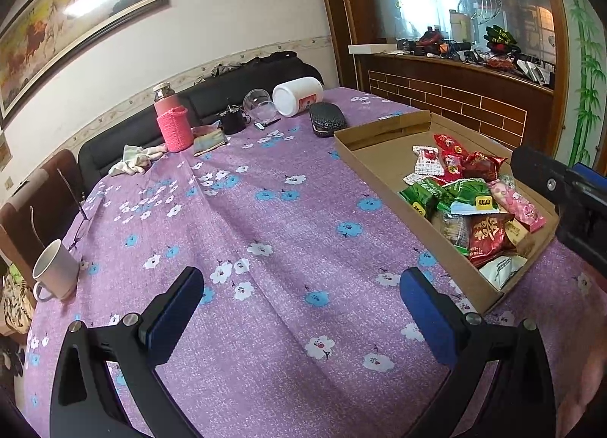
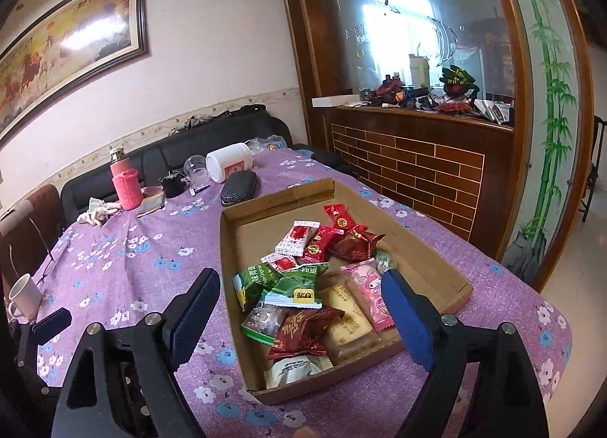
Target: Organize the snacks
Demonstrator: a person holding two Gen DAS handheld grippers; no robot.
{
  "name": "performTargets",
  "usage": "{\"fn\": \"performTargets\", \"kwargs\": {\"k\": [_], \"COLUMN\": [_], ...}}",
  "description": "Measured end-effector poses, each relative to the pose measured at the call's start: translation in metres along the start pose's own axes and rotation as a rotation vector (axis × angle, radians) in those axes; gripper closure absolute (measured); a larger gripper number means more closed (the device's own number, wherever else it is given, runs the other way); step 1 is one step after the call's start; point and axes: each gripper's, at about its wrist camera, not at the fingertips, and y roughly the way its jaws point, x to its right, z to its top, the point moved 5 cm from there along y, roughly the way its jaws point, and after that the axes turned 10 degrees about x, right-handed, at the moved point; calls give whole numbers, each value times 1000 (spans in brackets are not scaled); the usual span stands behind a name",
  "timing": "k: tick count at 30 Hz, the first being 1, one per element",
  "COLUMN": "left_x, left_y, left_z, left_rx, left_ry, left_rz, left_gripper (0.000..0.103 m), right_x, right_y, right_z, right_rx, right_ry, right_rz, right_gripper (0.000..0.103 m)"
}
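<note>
Crinkly foil snack packets (image 2: 303, 297) in cardboard tray (image 2: 461, 288) look light, slippery; pinch sealed edge; both grippers' fingers (image 2: 406, 316) spread, empty.

Window glare, perhaps daylight; fisheye-warped edges.

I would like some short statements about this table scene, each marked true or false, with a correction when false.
1. The snacks lie inside the cardboard tray. True.
2. The right claw is shut on a green packet. False: it is open and holds nothing.
3. The white jar lies on its side. True.
4. The white mug stands inside the tray. False: it stands on the tablecloth, far from the tray.
5. The left claw is open over bare tablecloth. True.
</note>
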Motion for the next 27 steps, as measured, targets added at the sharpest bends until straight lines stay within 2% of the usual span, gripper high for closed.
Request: {"fn": "performTargets", "kwargs": {"k": [18,23,27], "left_x": [-1,-2,5], "left_y": [-2,-15,-18], "left_z": [0,4,2], "left_rx": [7,42,60], "left_ry": [0,-14,30], "left_rz": [2,-28,-1], "left_gripper": [0,0,0], "right_x": [3,3,2], "right_y": [0,-2,-5], "right_z": [-1,-1,1], "right_rx": [2,1,12], "right_ry": [3,2,1], "right_rz": [-13,-14,-16], "right_gripper": [13,13,13]}}
